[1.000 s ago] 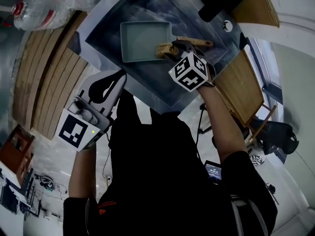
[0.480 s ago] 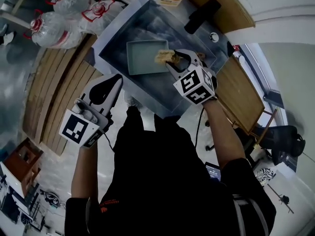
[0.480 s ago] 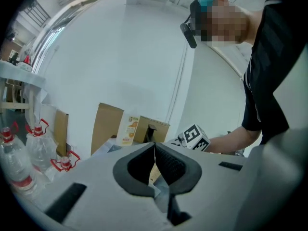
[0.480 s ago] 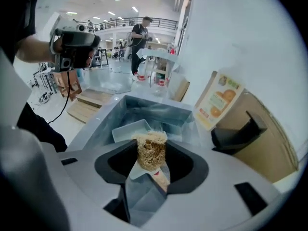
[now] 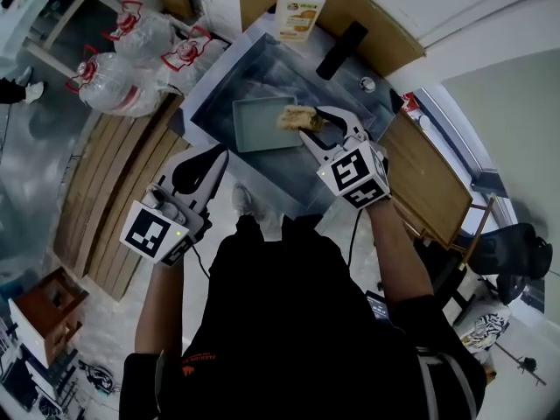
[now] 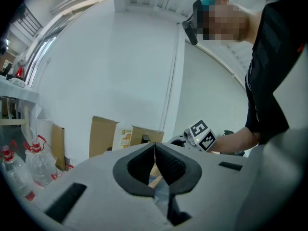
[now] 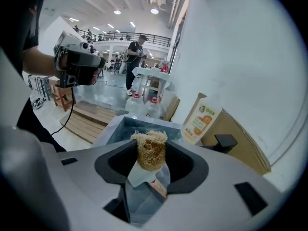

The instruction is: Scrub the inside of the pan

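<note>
Jaws clamped on a fibrous scrubber (image 7: 150, 148), the right gripper (image 5: 306, 128) hovers at the edge of the pan (image 5: 258, 129) lying in the sink (image 5: 229, 77), seemingly ready to scrub inside, while the left gripper (image 6: 154, 153), closed and empty, idles outside the sink's front.

White wall (image 6: 120, 57) at far side. Ceiling lights (image 7: 154, 11) overhead; railed mezzanine (image 7: 110, 35) far left. Slatted wooden platform (image 5: 114, 199) lies left on glossy grey floor (image 5: 39, 151), bottled-water packs (image 5: 118, 77) just beside it.
</note>
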Motion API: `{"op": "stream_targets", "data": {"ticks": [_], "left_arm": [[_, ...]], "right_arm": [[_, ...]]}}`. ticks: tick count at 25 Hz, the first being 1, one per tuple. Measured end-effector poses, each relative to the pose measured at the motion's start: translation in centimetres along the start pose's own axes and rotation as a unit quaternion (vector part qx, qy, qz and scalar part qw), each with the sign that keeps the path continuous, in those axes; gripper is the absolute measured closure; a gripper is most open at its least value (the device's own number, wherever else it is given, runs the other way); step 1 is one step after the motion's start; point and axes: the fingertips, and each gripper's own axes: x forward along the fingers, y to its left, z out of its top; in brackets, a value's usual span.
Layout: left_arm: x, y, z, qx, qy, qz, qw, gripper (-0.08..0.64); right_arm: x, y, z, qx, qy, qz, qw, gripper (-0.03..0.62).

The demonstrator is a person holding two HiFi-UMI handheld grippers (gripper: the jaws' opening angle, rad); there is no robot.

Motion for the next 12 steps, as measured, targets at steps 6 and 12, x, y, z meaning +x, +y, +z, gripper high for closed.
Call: {"op": "stream_targets", "data": {"ticks": [6,12], "left_arm": [[-0.7,-1.6,1.5,0.015,-0.007,-0.014,0.9998,0.541],[-1.2,-2.3,2.0,0.019,-0.011,-0.023,0.9995,0.54]], "right_arm": [[-3.3,0.1,1.4,0.085,-0.057,-0.002,0.995,0.404],[-6.1,-0.2,3.5,0.122,-0.115,-0.014,0.986,0.405]]}}
